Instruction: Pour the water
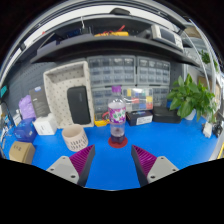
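nothing poured yet: tool (113, 163) fingers apart and empty, water bottle (117, 119) upright on the blue tabletop (60, 170) just ahead.

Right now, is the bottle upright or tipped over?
Upright. The bottle stands on the blue table, cap on top, beyond the open tongs.

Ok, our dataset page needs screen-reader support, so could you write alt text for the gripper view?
A clear plastic bottle with a pink label stands upright on a blue table, just beyond the open claw, whose pink-padded fingers point toward it. A woven basket sits to its left and a potted plant to its right.
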Demonstrator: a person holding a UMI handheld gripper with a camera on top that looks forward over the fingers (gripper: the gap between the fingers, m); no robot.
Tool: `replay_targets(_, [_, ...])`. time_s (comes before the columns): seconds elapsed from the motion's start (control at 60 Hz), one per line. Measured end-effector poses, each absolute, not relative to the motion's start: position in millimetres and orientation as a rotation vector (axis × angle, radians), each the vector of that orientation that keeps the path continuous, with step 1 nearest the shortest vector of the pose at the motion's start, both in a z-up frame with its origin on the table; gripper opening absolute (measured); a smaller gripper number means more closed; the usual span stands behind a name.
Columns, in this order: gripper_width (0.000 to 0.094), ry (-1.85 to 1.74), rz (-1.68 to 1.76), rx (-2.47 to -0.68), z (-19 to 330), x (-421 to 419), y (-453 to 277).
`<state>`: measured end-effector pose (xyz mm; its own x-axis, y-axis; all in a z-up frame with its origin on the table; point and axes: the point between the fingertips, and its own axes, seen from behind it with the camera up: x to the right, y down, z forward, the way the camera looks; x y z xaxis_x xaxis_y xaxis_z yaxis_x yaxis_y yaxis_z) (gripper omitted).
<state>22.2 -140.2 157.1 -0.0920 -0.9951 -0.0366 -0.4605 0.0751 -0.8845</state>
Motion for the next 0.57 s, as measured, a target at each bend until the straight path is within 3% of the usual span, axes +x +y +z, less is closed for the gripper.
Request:
replay_targets(0.283, [0.0732,1.539,-1.043,-1.462,253,-20,-110])
replay_targets(0.567, [0.0740,1.490,-1.051,-1.441,279,-38,-96])
